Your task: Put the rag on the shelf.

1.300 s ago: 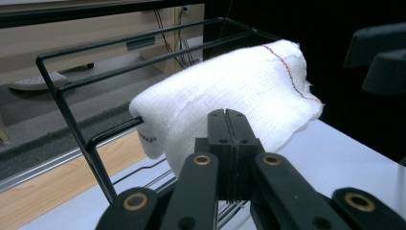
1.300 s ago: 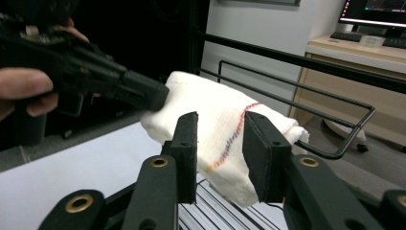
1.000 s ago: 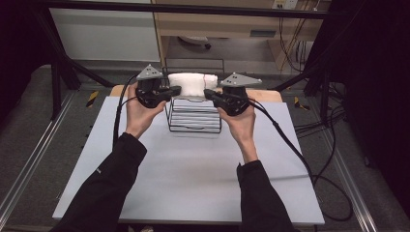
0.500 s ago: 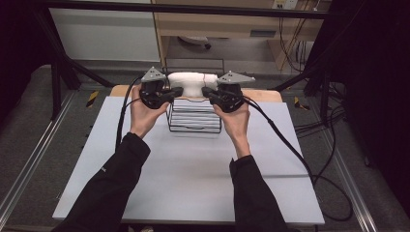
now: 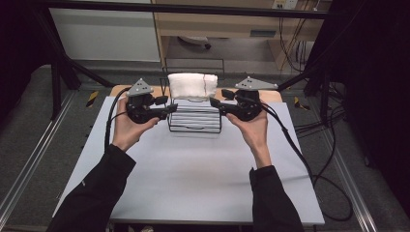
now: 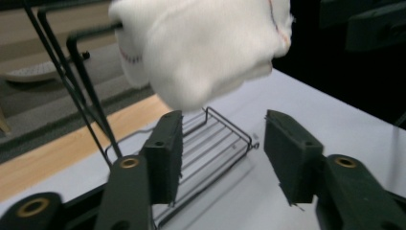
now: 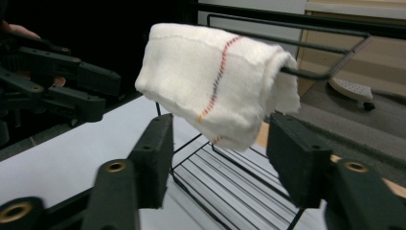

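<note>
A folded white towel with a thin coloured stripe hangs over the top bar of a black wire rack at the far middle of the table. My left gripper hovers just left of the rack, open and holding nothing. My right gripper is just right of it, also open and holding nothing. In the left gripper view the towel hangs above and beyond the open left gripper, over the rack's base. In the right gripper view the towel sits ahead of the open right gripper.
The pale table top stretches toward the person, with a wooden strip along its far edge. Cables trail from the right gripper across the table's right side. Black frame posts stand at the far left and right.
Both grippers have moved outward, away from the towel and each other, and a little toward the person. The towel stays on the rack's bar.
</note>
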Tool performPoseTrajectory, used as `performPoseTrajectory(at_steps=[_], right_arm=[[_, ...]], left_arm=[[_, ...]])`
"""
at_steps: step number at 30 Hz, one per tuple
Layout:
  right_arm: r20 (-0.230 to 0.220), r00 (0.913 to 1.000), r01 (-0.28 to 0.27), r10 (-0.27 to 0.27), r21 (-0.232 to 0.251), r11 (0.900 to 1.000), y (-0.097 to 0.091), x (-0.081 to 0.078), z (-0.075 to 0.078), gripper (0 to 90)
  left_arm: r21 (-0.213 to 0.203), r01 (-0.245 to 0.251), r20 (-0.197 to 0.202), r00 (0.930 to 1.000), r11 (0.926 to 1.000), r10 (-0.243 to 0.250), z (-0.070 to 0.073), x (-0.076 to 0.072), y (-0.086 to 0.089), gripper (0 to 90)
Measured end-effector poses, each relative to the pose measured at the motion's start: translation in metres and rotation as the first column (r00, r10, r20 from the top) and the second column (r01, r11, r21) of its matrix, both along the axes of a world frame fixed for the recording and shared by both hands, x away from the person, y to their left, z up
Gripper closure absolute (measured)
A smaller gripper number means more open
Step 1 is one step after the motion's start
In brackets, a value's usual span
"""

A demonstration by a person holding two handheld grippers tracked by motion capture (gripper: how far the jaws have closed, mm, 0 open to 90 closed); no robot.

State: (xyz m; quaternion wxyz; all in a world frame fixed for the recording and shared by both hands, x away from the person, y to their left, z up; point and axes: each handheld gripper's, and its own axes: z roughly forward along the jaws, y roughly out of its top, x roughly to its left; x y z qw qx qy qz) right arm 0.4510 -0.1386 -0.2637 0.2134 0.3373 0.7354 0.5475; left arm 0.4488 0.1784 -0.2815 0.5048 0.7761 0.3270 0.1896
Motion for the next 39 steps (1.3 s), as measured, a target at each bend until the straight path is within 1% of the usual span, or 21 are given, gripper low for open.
performPoseTrajectory(at_steps=[2, 3, 4, 7, 9, 13, 17, 19, 21, 22, 25, 28, 31, 32, 34, 38, 39], right_arm=[[-0.018, 0.9998, -0.003, 0.004, 0.001, 1.0, -0.005, -0.003, -0.005, 30.3], [-0.022, 0.9997, 0.006, -0.006, -0.007, 1.0, -0.008, -0.005, -0.009, 26.1], [-0.024, 0.9996, 0.014, -0.015, -0.017, 0.9998, -0.01, -0.006, -0.012, 23.0], [-0.055, 0.9983, 0.018, -0.02, -0.033, 0.9993, -0.016, -0.009, -0.024, 15.5], [-0.081, 0.9966, 0.013, -0.016, -0.029, 0.9995, -0.02, -0.011, -0.032, 13.5], [-0.107, 0.9943, 0.004, -0.006, -0.017, 0.9998, -0.028, -0.015, -0.047, 8.7], [-0.14, 0.9901, -0.011, 0.009, -0.018, 0.9998, -0.036, -0.021, -0.063, 4.5], [-0.146, 0.9892, -0.014, 0.012, -0.012, 0.9998, -0.04, -0.025, -0.071, 4.5], [-0.153, 0.9881, -0.019, 0.018, -0.007, 0.9998, -0.045, -0.029, -0.08, 3.5], [-0.16, 0.987, -0.019, 0.018, -0.005, 0.9998, -0.047, -0.03, -0.085, 3.0], [-0.174, 0.9846, -0.016, 0.013, -0.017, 0.9997, -0.053, -0.035, -0.098, 1.5], [-0.197, 0.9802, -0.022, 0.016, -0.026, 0.9994, -0.058, -0.04, -0.11, 0.7], [-0.214, 0.9768, -0.02, 0.011, -0.041, 0.999, -0.064, -0.045, -0.121, 0.6], [-0.22, 0.9754, -0.019, 0.009, -0.041, 0.999, -0.066, -0.046, -0.124, 0.6], [-0.236, 0.9718, -0.016, 0.005, -0.041, 0.999, -0.072, -0.049, -0.131, 0.6], [-0.254, 0.9673, -0.014, 0.001, -0.05, 0.9986, -0.082, -0.056, -0.142, 0.6], [-0.265, 0.9643, -0.013, -0.001, -0.053, 0.9985, -0.084, -0.058, -0.145, 0.6]], left_arm=[[0.01, -0.003, -0.011, 0.9999, 0.9999, 0.003, -0.007, -0.005, 0.004, 39.0], [0.013, 0.001, -0.019, 0.9998, 0.9999, -0.001, -0.011, -0.007, 0.006, 37.1], [0.016, 0.004, -0.028, 0.9996, 0.9999, -0.004, -0.015, -0.009, 0.009, 34.6], [0.024, 0.004, -0.047, 0.9989, 0.9997, -0.003, -0.027, -0.015, 0.015, 27.5], [0.025, -0.001, -0.063, 0.998, 0.9997, 0.003, -0.036, -0.019, 0.02, 22.0], [0.025, -0.001, -0.077, 0.997, 0.9997, 0.003, -0.054, -0.026, 0.029, 14.4], [0.054, -0.001, -0.096, 0.9953, 0.9986, 0.006, -0.071, -0.035, 0.04, 7.2], [0.059, -0.003, -0.101, 0.9948, 0.9983, 0.009, -0.079, -0.039, 0.046, 5.7], [0.046, -0.009, -0.11, 0.9939, 0.9989, 0.014, -0.087, -0.043, 0.051, 4.7], [0.049, -0.01, -0.114, 0.9933, 0.9988, 0.016, -0.09, -0.045, 0.053, 4.2], [0.052, -0.019, -0.123, 0.992, 0.9984, 0.026, -0.1, -0.051, 0.061, 3.3], [0.043, -0.024, -0.13, 0.991, 0.9988, 0.03, -0.107, -0.056, 0.067, 3.1], [0.046, -0.027, -0.132, 0.9907, 0.9986, 0.033, -0.115, -0.061, 0.072, 3.2], [0.055, -0.026, -0.128, 0.9913, 0.9982, 0.032, -0.117, -0.063, 0.074, 3.2], [0.055, -0.025, -0.138, 0.9899, 0.9982, 0.033, -0.122, -0.066, 0.078, 3.2], [0.061, -0.022, -0.148, 0.9885, 0.9979, 0.031, -0.131, -0.072, 0.086, 3.2], [0.057, -0.024, -0.15, 0.9882, 0.9981, 0.032, -0.133, -0.073, 0.088, 3.3]])
